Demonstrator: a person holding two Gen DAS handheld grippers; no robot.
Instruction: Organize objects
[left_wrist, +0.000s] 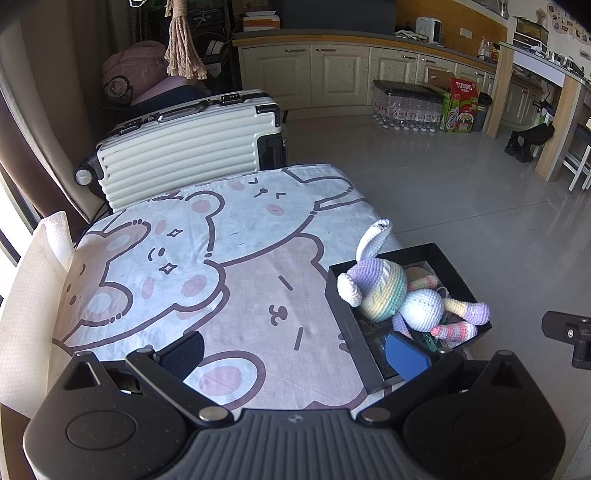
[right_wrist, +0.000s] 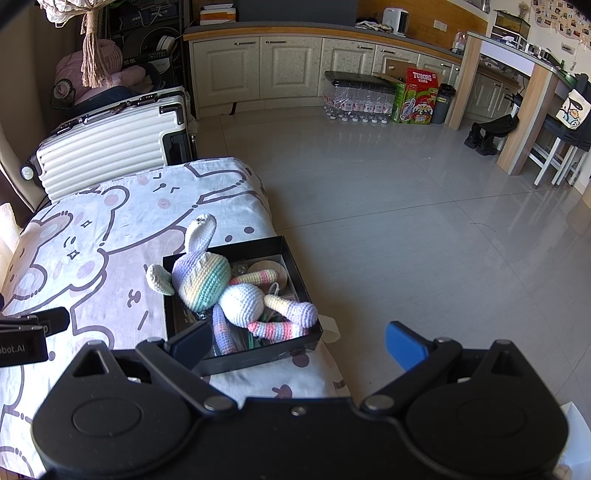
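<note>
One crocheted rabbit (right_wrist: 229, 291), one black box (right_wrist: 299, 275), two grippers. The rabbit lies on its back across the open box, head toward the box's far-left corner, legs over the near-right rim. Yarn is knitted in pastel bands: lilac, yellow and mint on the round head, white on the body, pink-lilac-yellow stripes on the four limbs. Two ears counted: one white, standing up past the box's far rim; one grey-green, flopped over the left wall onto the cloth.

The box is a shallow rectangular tray, matte black card, with thin upright walls. It sits at the right edge of the table, on a bear-print cloth (left_wrist: 192, 258) (white ground, pink-brown outlines, soft and slightly wrinkled). Under the rabbit I make out one round tan disc (right_wrist: 271, 271) and some small dark clutter that I cannot identify.

My left gripper (left_wrist: 295, 352): fingers spread wide, nothing between them; the black ribbed pad hangs over the cloth, the blue pad over the box's near corner. Whether that pad touches the box I cannot tell.

My right gripper (right_wrist: 301, 347): also spread wide and empty; its dark pad overlaps the box's near-left corner, its blue pad is over the grey tiled floor.

Behind the table: one cream ribbed hard-shell suitcase (left_wrist: 184, 147), lying on its side.
</note>
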